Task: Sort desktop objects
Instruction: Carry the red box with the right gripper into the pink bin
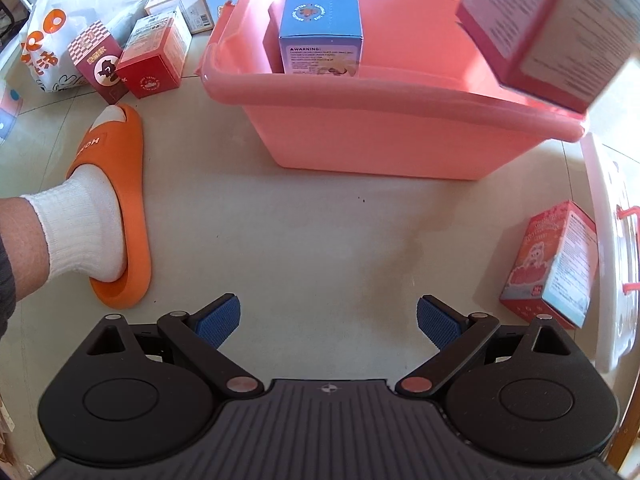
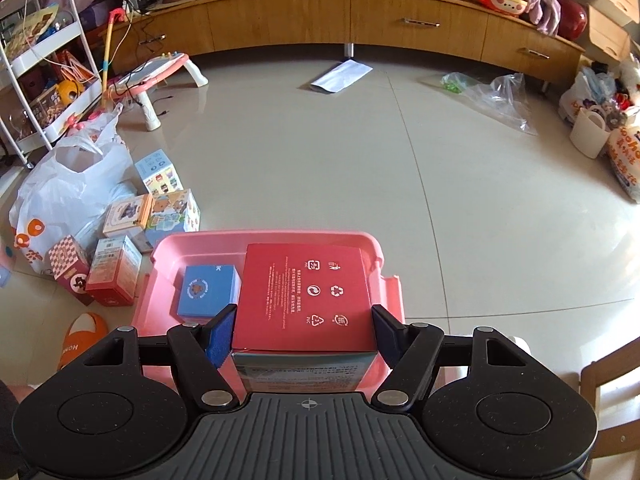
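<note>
My right gripper (image 2: 304, 330) pinched a red cardboard box with white recycling symbols (image 2: 306, 296) between its 2 blue-padded fingers (image 2: 221, 334), 1 pad flat on each side, and the box hung just ahead of my fingertips, above the pink plastic storage bin (image 2: 372, 246). Beyond my left pad, on the bin floor, stood a small blue cardboard box with a round bear emblem (image 2: 208, 290) (already sorted, I judged). My left gripper (image 1: 328, 322) had its fingers spread wide and empty, pointing down at bare pale floor tile (image 1: 320, 240); the bin's near wall (image 1: 380, 140) lay ahead of them, and a pink-and-blue carton with a cartoon rabbit (image 1: 550, 264) stood off to the right of my right-hand pad, well apart.

The risks, as I saw them: the red box was nearly as wide as the free space beside the blue one, so letting go too far left could land it on the blue box's corner and leave it tilted. Dropping it from this height could bounce it against the bin rim. The pads held only its lower end, so a quick swing might pivot it.
</note>
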